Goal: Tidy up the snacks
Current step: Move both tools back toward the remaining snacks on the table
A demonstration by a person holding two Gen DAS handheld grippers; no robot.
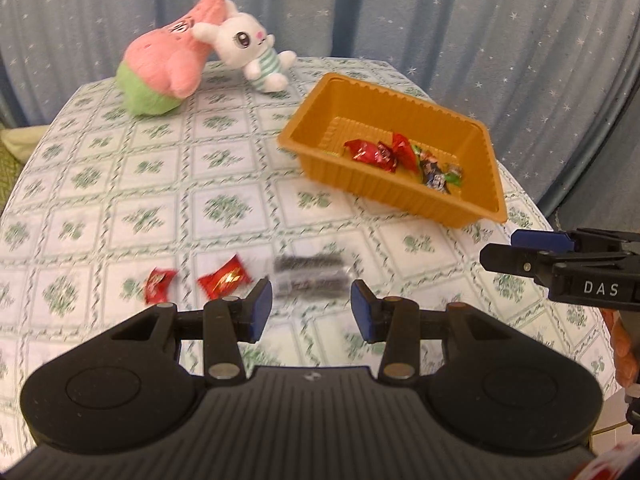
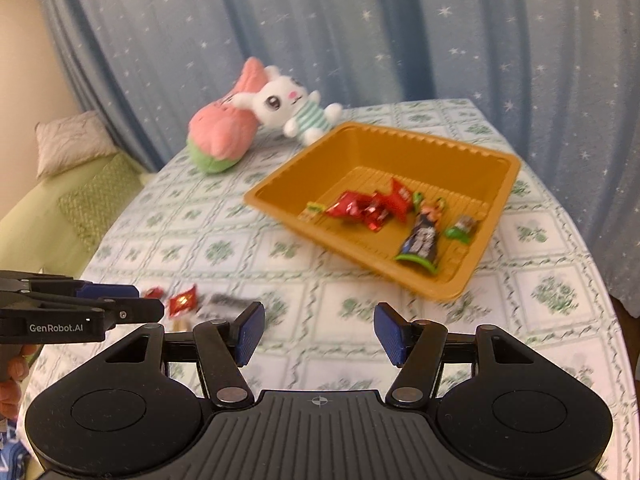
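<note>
Left wrist: left gripper [image 1: 311, 309] open, empty; blurred dark packet [image 1: 310, 278] at 12 o'clock, probably light, crinkly; pinch across its middle.

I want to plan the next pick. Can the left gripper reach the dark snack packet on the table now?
Probably yes: the left gripper is open and empty, the dark packet lies just ahead, nothing between.

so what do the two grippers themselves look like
Both are matte black plastic: a ribbed body with two round housings, hinged linkage arms with silver pivot pins, and blue rectangular pads on the fingertips. The left gripper reads GenRobot.AI in white on its side, the right gripper reads DAS. No cables or sleeves show.
</note>
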